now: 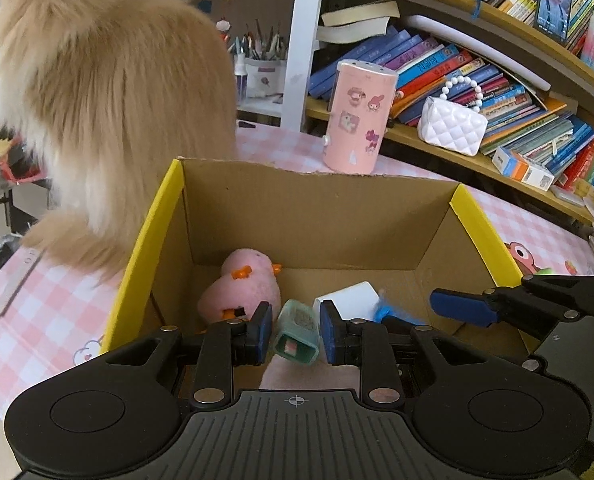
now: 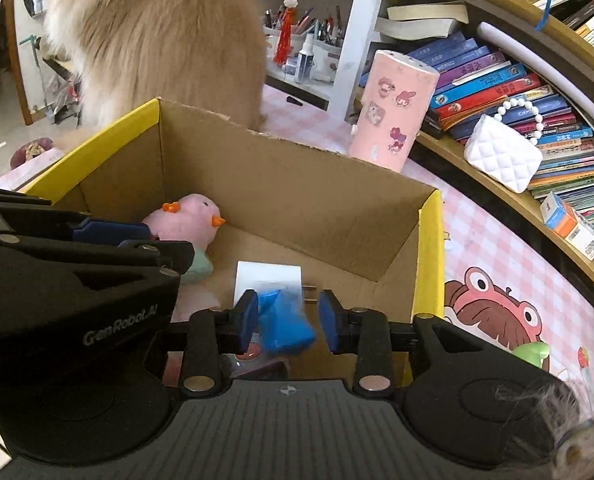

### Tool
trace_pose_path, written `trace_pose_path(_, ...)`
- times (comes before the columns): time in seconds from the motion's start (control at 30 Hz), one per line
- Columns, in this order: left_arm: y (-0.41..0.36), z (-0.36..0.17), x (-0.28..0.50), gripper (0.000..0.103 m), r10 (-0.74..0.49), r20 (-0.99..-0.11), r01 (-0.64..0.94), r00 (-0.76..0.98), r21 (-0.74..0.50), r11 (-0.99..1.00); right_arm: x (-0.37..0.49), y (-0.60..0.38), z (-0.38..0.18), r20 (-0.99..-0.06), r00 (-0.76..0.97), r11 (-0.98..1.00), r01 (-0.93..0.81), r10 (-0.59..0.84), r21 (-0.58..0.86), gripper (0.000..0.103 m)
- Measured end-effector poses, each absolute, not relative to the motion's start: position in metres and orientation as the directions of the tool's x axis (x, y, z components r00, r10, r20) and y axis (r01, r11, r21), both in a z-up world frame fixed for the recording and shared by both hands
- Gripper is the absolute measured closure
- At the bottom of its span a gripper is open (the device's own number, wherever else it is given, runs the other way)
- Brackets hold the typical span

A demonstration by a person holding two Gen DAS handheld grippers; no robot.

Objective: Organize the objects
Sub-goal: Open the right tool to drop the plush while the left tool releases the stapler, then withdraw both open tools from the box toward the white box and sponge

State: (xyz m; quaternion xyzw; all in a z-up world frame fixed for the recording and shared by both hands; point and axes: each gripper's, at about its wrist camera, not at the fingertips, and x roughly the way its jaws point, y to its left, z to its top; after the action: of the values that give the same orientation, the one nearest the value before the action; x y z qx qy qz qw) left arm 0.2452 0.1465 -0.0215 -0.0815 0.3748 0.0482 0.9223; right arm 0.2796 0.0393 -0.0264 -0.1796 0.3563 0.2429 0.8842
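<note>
An open cardboard box with yellow rims (image 1: 153, 240) (image 2: 431, 248) stands on the pink checked table. Inside lie a pink plush chick (image 1: 245, 284) (image 2: 189, 220) and a white plug block (image 1: 353, 296) (image 2: 267, 276). My left gripper (image 1: 295, 332) hangs inside the box with a small teal case (image 1: 297, 332) tilted between its blue pads, a thin gap on each side. My right gripper (image 2: 285, 318) is beside it, also inside the box. A blurred blue object (image 2: 285, 324) sits between its pads, apart from the right pad. Each gripper shows in the other's view (image 1: 465, 308) (image 2: 109, 236).
A fluffy tan animal (image 1: 97, 100) (image 2: 157, 40) stands on the table against the box's far left corner. Behind the box are a pink stickered cylinder (image 1: 357, 120), a white quilted purse (image 1: 453, 128) and shelves packed with books (image 1: 497, 80). A pen holder (image 1: 261, 68) stands further back.
</note>
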Motion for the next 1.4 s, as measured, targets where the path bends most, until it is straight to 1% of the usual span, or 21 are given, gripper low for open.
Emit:
trace_pose_path(0.17, 0.148, -0.008, 0.229, 0.058, 0.035, -0.657, -0.147, 0.753, -0.116, 0.982, 0.275, 0.033, -0.019, -0.698, 0.648, 0.844, -0.523, 0.305, -0.117, 0.064)
trace_pose_path(0.3, 0.149, 0.011, 0.210, 0.053, 0.028, -0.612, -0.133, 0.790, -0.127, 0.983, 0.261, 0.024, -0.005, -0.656, 0.684, 0.866, -0.492, 0.319, -0.092, 0.065)
trace_pose_path(0.37, 0.150, 0.019, 0.198, 0.044, 0.028, -0.588, -0.128, 0.808, -0.130, 0.983, 0.252, 0.020, 0.003, -0.635, 0.702, 0.875, -0.477, 0.323, -0.083, 0.065)
trace_pose_path(0.5, 0.154, 0.032, 0.171, 0.036, 0.037, -0.547, -0.128, 0.836, -0.130, 0.983, 0.230, 0.013, 0.019, -0.588, 0.738, 0.888, -0.455, 0.330, -0.072, 0.065)
trace_pose_path(0.6, 0.159, 0.038, 0.150, 0.032, 0.046, -0.526, -0.139, 0.849, -0.138, 0.981, 0.212, 0.008, 0.028, -0.559, 0.763, 0.896, -0.437, 0.325, -0.076, 0.065)
trace_pose_path(0.73, 0.165, 0.037, 0.125, 0.024, 0.056, -0.519, -0.150, 0.853, -0.142, 0.978, 0.186, 0.001, 0.033, -0.541, 0.782, 0.906, -0.415, 0.311, -0.080, 0.065)
trace_pose_path(0.83, 0.166, 0.031, 0.108, 0.023, 0.056, -0.535, -0.153, 0.843, -0.140, 0.978, 0.166, -0.002, 0.029, -0.550, 0.782, 0.912, -0.402, 0.294, -0.084, 0.065)
trace_pose_path(1.07, 0.163, 0.018, 0.077, 0.021, 0.045, -0.586, -0.140, 0.809, -0.118, 0.983, 0.124, -0.005, 0.009, -0.605, 0.750, 0.922, -0.381, 0.266, -0.066, 0.064)
trace_pose_path(1.17, 0.162, 0.013, 0.063, 0.018, 0.039, -0.598, -0.135, 0.800, -0.116, 0.984, 0.108, -0.007, 0.004, -0.611, 0.748, 0.926, -0.372, 0.258, -0.064, 0.061)
trace_pose_path(1.4, 0.151, 0.001, 0.035, 0.017, 0.015, -0.635, -0.114, 0.772, -0.114, 0.987, 0.074, -0.020, -0.006, -0.626, 0.752, 0.947, -0.314, 0.207, -0.064, 0.058)
